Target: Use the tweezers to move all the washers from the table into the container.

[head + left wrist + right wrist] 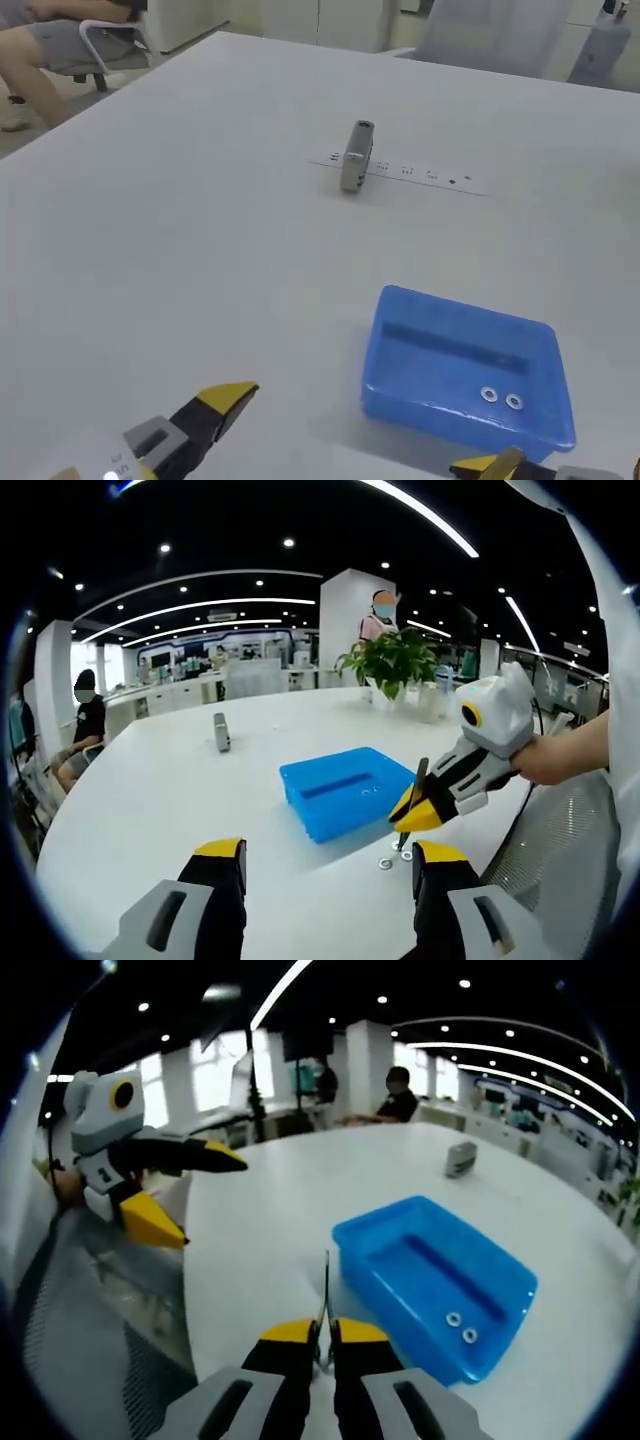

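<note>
Desk [200, 250]: white, smooth, matt, faint sheen under ceiling lights. Container [420, 410]: blue plastic, smooth, slightly glossy walls. Washers [489, 395]: bright metal, shiny. Tweezers [326, 1285]: thin dark metal, dull. Left gripper [325, 852] fingers [222, 860]: hard plastic, yellow tips on black, matt. Right gripper [322, 1330] shell: pale grey plastic, smooth. Small grey device [357, 155]: brushed-metal look.

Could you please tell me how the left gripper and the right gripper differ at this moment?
The left gripper has its jaws wide apart; the right gripper has them shut. The left gripper holds nothing; the right gripper clamps the tweezers. Both have black jaws with yellow tips.
</note>
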`<state>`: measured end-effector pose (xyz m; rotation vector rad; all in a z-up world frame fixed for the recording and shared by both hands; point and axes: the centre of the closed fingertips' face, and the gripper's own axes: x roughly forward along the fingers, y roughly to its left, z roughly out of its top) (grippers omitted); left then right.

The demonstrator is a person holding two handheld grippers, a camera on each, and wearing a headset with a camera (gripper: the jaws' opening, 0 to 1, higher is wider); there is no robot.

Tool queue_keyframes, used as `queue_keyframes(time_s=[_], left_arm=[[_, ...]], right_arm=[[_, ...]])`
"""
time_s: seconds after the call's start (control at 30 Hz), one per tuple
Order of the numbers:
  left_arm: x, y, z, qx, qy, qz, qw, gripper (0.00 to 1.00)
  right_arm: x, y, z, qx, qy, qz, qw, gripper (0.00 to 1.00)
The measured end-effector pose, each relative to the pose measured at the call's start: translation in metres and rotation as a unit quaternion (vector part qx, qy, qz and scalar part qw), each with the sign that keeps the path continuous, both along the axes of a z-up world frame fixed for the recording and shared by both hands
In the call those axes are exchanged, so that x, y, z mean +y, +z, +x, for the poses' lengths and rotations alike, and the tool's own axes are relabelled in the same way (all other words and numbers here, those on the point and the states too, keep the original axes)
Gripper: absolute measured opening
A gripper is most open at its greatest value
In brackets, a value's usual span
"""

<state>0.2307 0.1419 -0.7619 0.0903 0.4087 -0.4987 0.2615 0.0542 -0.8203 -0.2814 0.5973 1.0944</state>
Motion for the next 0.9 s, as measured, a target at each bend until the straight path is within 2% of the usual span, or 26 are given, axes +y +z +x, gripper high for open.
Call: queue_keyframes(time_s=[0.1, 0.43, 0.67, 0.9], left_arm=[[0.0, 0.001, 0.0, -0.001, 0.0, -0.002, 1.0, 0.67], [0.0, 0.002, 0.001, -0.004, 0.0, -0.006, 1.0, 0.68], [0.0, 0.004, 0.001, -0.006, 0.001, -0.011, 0.9999, 0.68], [-0.001, 0.005, 0.002, -0.008, 0.001, -0.016, 0.9998, 0.68]], right_arm=[[-0.001, 0.007, 0.001, 0.01, -0.01, 0.019, 0.9997, 0.03], [-0.006, 0.033, 0.015, 0.014, -0.032, 0.054, 0.9979, 0.03], [-0.008, 0.049, 0.024, 0.003, -0.035, 0.065, 0.9973, 0.03], [-0.01, 0.066, 0.04, -0.01, -0.052, 0.089, 0.9946, 0.03]])
